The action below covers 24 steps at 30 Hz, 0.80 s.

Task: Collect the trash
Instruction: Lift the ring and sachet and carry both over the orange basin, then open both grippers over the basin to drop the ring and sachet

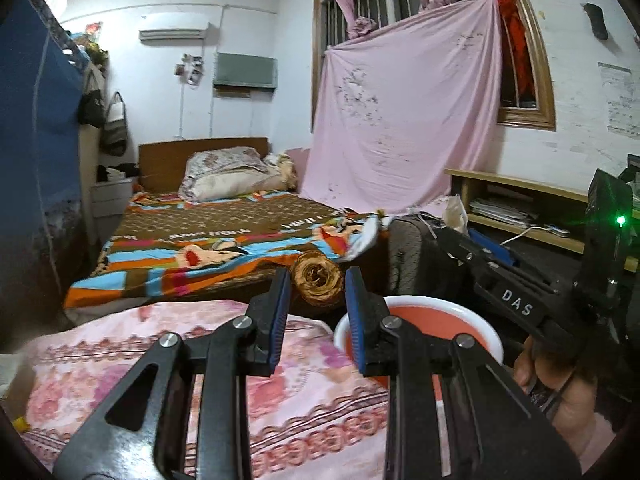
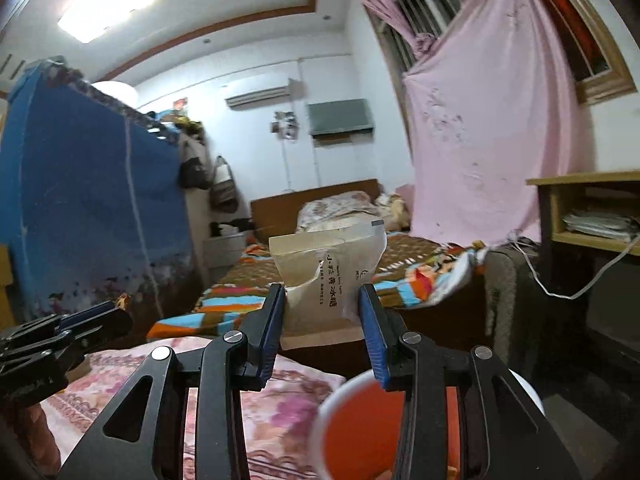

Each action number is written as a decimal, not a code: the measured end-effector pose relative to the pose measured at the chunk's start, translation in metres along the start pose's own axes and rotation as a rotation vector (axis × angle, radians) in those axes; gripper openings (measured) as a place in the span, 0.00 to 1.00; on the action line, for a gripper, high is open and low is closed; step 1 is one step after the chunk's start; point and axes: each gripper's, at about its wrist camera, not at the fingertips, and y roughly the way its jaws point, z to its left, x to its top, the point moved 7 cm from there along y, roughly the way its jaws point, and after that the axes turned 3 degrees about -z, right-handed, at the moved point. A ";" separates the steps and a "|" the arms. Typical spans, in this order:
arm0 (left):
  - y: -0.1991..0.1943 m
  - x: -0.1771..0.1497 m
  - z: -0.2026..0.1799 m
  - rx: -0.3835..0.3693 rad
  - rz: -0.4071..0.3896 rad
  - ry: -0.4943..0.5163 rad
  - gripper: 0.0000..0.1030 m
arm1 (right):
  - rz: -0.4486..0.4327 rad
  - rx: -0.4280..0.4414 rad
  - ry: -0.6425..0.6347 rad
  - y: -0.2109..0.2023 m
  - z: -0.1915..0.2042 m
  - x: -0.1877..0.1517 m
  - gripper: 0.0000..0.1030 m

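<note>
Carrying trash: right gripper (image 2: 322, 304) clamped on packet (image 2: 332, 264), left gripper (image 1: 318, 304) pinching brown wrapper (image 1: 317, 278). Centre over red bin (image 2: 360, 420), then release.

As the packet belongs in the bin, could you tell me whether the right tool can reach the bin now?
Probably yes: the bin stands open just below the right tool, which grips the packet, and nothing shows between them.

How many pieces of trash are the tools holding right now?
2: a brown wrapper in the left tool, a packet in the right tool. More may lie out of view.
</note>
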 end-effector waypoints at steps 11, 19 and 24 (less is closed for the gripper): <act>0.050 -0.021 -0.032 -0.101 0.149 -0.093 0.12 | 0.078 -0.117 0.097 0.003 -0.050 -0.012 0.37; 0.080 -0.038 -0.058 -0.166 0.265 -0.148 0.12 | 0.147 -0.178 0.164 0.005 -0.079 -0.026 0.39; 0.092 -0.045 -0.072 -0.195 0.319 -0.165 0.12 | 0.168 -0.191 0.193 0.006 -0.088 -0.030 0.39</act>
